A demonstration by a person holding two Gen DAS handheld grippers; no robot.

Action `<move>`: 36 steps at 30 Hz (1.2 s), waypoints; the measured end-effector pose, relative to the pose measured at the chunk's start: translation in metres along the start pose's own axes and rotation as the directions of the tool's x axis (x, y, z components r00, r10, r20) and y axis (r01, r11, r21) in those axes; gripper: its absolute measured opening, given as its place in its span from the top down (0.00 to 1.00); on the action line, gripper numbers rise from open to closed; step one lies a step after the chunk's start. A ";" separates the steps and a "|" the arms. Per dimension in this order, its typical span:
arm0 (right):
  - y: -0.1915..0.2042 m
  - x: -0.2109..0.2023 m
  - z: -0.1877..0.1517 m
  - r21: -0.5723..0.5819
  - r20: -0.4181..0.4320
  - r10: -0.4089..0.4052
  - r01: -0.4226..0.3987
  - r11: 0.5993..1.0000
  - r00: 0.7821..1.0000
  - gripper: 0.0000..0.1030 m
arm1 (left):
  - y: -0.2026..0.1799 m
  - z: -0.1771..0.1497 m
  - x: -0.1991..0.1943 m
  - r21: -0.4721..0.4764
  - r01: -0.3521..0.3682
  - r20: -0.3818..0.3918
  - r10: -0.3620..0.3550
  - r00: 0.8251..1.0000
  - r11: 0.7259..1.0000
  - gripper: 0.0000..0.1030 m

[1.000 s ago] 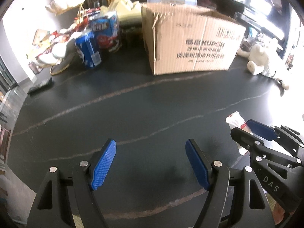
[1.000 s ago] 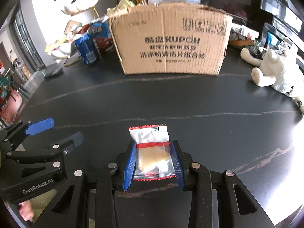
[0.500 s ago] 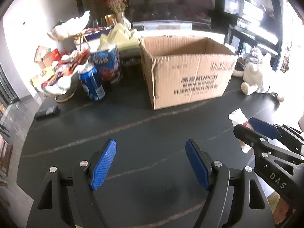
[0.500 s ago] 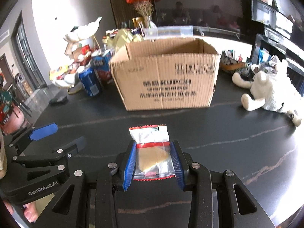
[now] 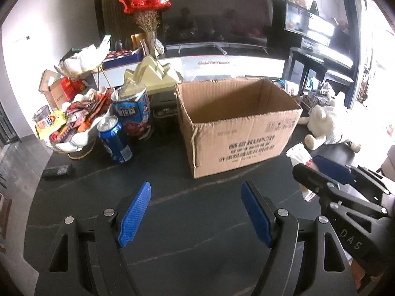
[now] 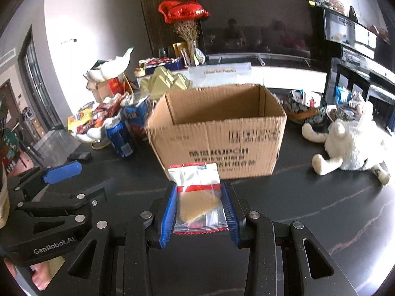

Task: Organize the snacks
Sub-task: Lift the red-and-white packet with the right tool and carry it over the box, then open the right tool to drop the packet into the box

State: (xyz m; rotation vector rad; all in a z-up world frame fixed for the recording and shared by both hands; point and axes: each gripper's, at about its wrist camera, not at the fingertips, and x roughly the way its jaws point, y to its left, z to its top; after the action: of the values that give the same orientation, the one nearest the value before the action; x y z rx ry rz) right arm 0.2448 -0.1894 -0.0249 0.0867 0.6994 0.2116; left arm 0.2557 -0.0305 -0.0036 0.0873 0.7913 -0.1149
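Dark marble table (image 6: 321, 197); open cardboard box (image 6: 217, 133) at 12 o'clock; right gripper (image 6: 199, 212) clamps snack packet (image 6: 197, 197): light, crinkly, slippery, gripped at side edges; left gripper (image 5: 196, 212) gaping, empty

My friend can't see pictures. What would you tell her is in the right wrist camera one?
The right gripper holds a clear snack packet with a red stripe between its blue jaws, above a dark table. Just beyond stands an open cardboard box, nothing visible inside. A white plush toy lies to the right, a blue can and heaped snacks to the left.
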 end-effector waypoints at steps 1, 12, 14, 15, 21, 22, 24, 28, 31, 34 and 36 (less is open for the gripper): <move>0.000 0.000 0.004 -0.002 0.004 0.003 -0.003 1.000 1.000 0.63 | 0.000 0.002 0.000 -0.001 -0.002 0.002 0.002 1.000 1.000 0.27; -0.006 0.008 0.049 -0.011 0.059 -0.024 0.025 1.000 0.998 0.63 | 0.004 0.040 0.002 0.007 -0.027 0.048 0.027 0.998 1.000 0.27; -0.006 0.011 0.057 -0.018 0.066 -0.025 0.026 1.000 0.998 0.63 | 0.005 0.048 0.004 0.007 -0.024 0.057 0.023 0.998 1.000 0.27; -0.007 0.012 0.060 -0.018 0.069 -0.028 0.030 0.999 0.997 0.63 | 0.005 0.052 0.005 0.010 -0.026 0.060 0.025 0.998 1.000 0.27; -0.015 0.026 0.078 -0.015 0.067 -0.033 0.034 0.999 0.997 0.63 | 0.003 0.075 0.017 0.018 -0.040 0.075 0.039 0.996 0.999 0.27; -0.017 0.029 0.080 -0.017 0.067 -0.038 0.039 0.999 0.997 0.63 | 0.003 0.078 0.019 0.020 -0.042 0.075 0.041 0.996 0.999 0.27; -0.020 0.036 0.086 -0.019 0.064 -0.042 0.044 0.999 0.997 0.63 | 0.002 0.085 0.025 0.024 -0.049 0.075 0.047 0.996 0.999 0.27; -0.026 0.050 0.097 -0.021 0.064 -0.056 0.058 0.998 0.996 0.63 | 0.002 0.092 0.037 0.028 -0.054 0.068 0.052 0.996 0.998 0.27; -0.031 0.060 0.104 -0.020 0.052 -0.070 0.071 0.997 0.996 0.63 | 0.002 0.096 0.046 0.027 -0.059 0.060 0.058 0.997 0.998 0.27; -0.036 0.070 0.109 -0.011 0.047 -0.084 0.085 0.996 0.995 0.63 | 0.003 0.102 0.056 0.026 -0.066 0.054 0.064 0.996 0.997 0.27; -0.039 0.076 0.113 -0.008 0.037 -0.084 0.085 0.996 0.996 0.63 | 0.003 0.106 0.062 0.022 -0.067 0.049 0.066 0.997 0.998 0.27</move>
State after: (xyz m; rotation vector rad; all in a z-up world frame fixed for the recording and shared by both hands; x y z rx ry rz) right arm 0.3810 -0.2114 0.0079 0.0516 0.6642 0.1319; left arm 0.3741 -0.0447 0.0262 0.1324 0.7387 -0.0634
